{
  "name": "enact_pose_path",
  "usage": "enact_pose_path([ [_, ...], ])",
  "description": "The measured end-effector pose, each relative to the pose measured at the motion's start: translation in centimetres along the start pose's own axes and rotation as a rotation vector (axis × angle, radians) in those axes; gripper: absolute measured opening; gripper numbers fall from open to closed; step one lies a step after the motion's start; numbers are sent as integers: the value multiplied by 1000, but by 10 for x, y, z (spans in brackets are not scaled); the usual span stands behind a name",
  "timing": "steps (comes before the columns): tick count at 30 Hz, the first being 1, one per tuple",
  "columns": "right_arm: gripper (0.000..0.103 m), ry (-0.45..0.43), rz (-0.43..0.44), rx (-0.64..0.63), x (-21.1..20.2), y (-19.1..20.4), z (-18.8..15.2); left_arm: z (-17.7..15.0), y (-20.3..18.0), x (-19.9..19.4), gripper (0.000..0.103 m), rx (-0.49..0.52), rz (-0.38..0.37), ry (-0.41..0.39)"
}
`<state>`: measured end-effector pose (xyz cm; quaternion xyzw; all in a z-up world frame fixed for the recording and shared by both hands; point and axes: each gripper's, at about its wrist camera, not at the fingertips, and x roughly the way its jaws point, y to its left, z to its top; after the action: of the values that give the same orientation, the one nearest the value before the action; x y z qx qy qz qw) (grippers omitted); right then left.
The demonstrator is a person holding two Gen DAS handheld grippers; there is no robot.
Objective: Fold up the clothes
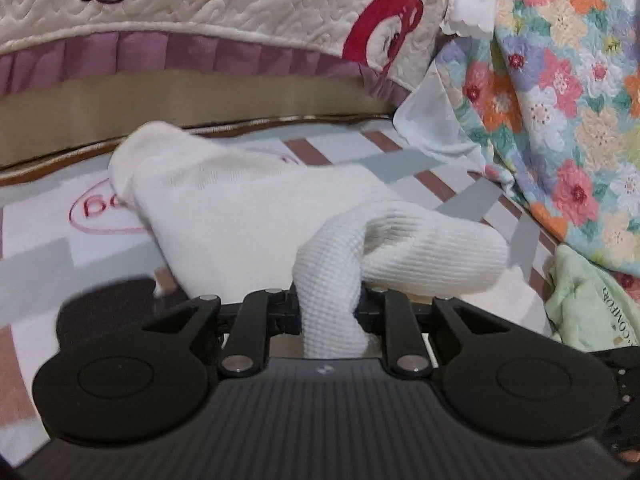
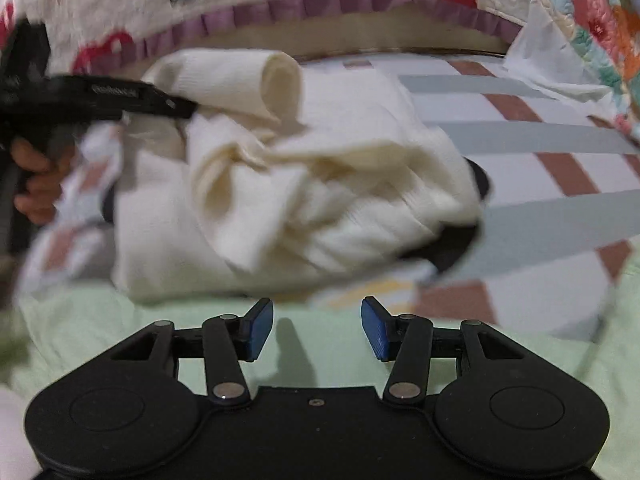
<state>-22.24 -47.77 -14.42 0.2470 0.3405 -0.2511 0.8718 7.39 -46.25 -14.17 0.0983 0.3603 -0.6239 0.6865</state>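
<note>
A cream knit sweater (image 1: 248,216) lies bunched on the striped bed sheet (image 1: 36,272). My left gripper (image 1: 326,312) is shut on its ribbed sleeve (image 1: 332,280), which rises between the jaws and curls over to the right. In the right wrist view the same sweater (image 2: 304,184) is a crumpled, blurred heap, its rolled cuff (image 2: 276,80) at the top. There the left gripper (image 2: 180,106) reaches in from the left, held by a hand (image 2: 36,184). My right gripper (image 2: 317,328) stands open just short of the sweater, blue pads (image 2: 260,330) bare, over a pale green cloth (image 2: 320,360).
A cream quilt with a purple frill (image 1: 200,52) hangs along the back. A floral quilt (image 1: 560,120) piles up at the right, with white fabric (image 1: 436,128) beside it. The pale green garment (image 1: 588,308) lies at the right edge of the sheet.
</note>
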Motion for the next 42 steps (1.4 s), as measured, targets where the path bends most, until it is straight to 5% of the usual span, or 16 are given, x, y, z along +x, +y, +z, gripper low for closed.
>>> enact_pose_path([
  [3,55,13,26,-21,18,1,12,0,6,11,19,82,8,7],
  [6,55,53,96,0,40,1,27,-10,26,13,19,18,-59,-14],
  [10,55,48,87,6,62,-8,48,-24,50,9,20,-83,-113,-18],
  [14,54,20,175,-3,77,-17,63,-33,38,-1,22,17,-52,-88],
  [17,44,38,191,45,91,-31,74,-40,26,-3,21,70,-23,-97],
  [25,45,-164,111,194,83,-66,122,-36,49,-7,28,-82,-81,-84],
  [30,50,-158,31,105,72,-72,126,-31,56,-7,28,-163,-126,-93],
  [34,60,-74,69,60,76,-76,112,-29,66,-12,27,-259,-230,-126],
  [39,71,33,43,-49,91,-69,88,-23,54,-3,22,-155,-54,-18],
  [42,71,64,40,-90,91,-68,77,-23,55,-4,22,-199,-57,-20],
])
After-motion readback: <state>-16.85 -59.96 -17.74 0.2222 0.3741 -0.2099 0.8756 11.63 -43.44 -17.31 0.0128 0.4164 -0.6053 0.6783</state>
